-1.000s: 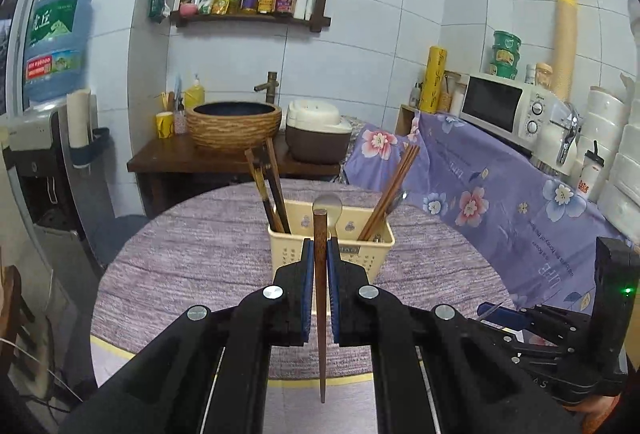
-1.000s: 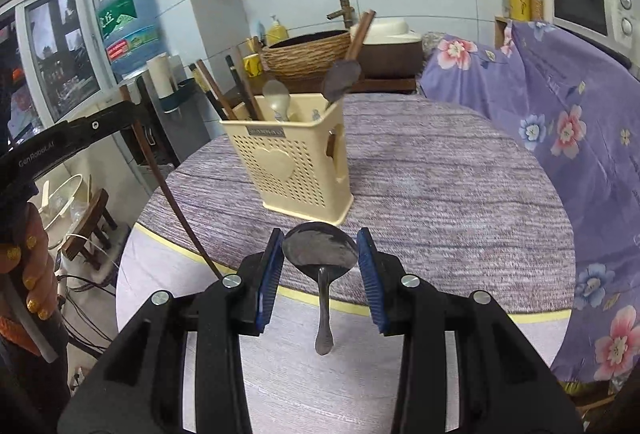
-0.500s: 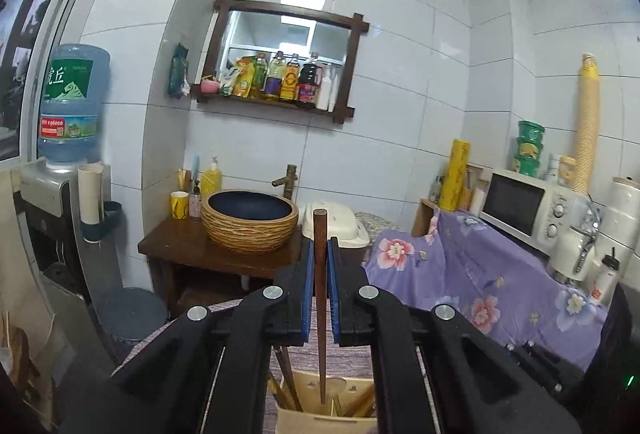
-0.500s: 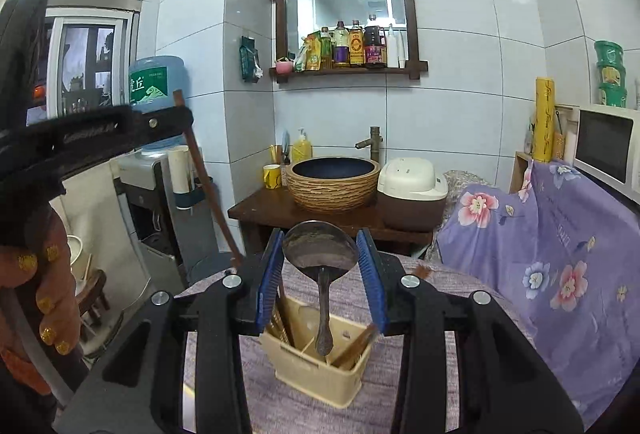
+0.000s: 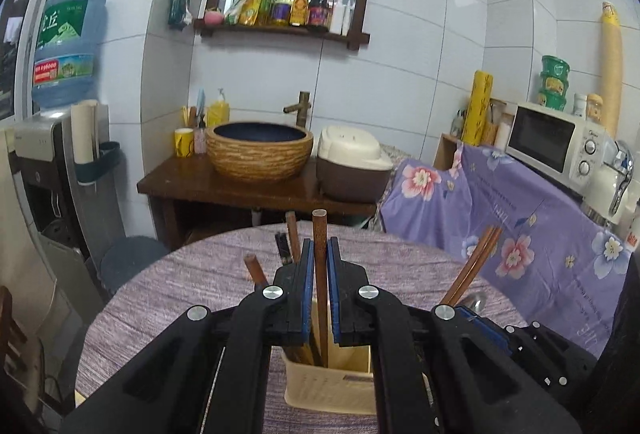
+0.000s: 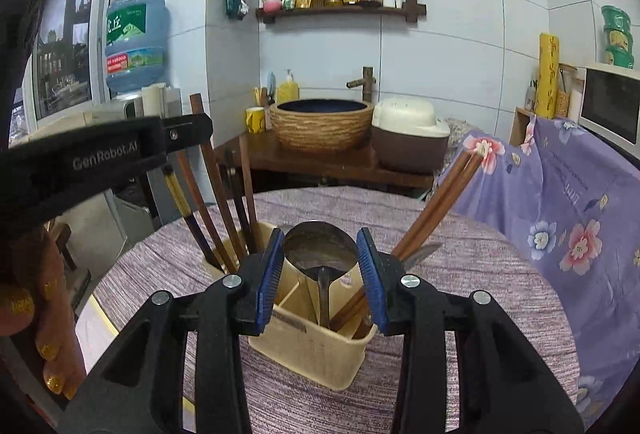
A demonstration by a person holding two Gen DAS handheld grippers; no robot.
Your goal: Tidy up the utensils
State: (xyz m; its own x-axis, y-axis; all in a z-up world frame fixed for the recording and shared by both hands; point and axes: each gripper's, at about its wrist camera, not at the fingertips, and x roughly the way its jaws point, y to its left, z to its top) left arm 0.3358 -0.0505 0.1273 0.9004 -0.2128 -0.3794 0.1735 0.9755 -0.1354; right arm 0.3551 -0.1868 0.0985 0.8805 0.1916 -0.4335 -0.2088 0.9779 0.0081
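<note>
A cream plastic utensil holder [image 5: 326, 384] [image 6: 308, 350] stands on the round purple table [image 5: 192, 298]. My left gripper [image 5: 320, 274] is shut on a brown chopstick [image 5: 319, 234], held upright with its lower end inside the holder. My right gripper [image 6: 320, 266] is shut on the bowl of a metal spoon [image 6: 320, 248], whose handle hangs down into the holder's middle compartment. Several dark chopsticks [image 6: 216, 202] stand in the holder's left side and reddish ones [image 6: 444, 194] lean out on the right. The left gripper also shows in the right wrist view [image 6: 188, 130].
Behind the table a wooden counter [image 5: 224, 186] carries a woven basin [image 5: 260, 150] and a rice cooker [image 5: 352, 162]. A purple floral cloth [image 5: 520, 218] covers the right side, with a microwave [image 5: 556, 142] above it. A water dispenser [image 5: 60, 138] stands at left.
Both grippers have come down over the holder. The chopstick's lower end and the spoon's handle have dropped from above the holder into its compartments. Both grips are unchanged.
</note>
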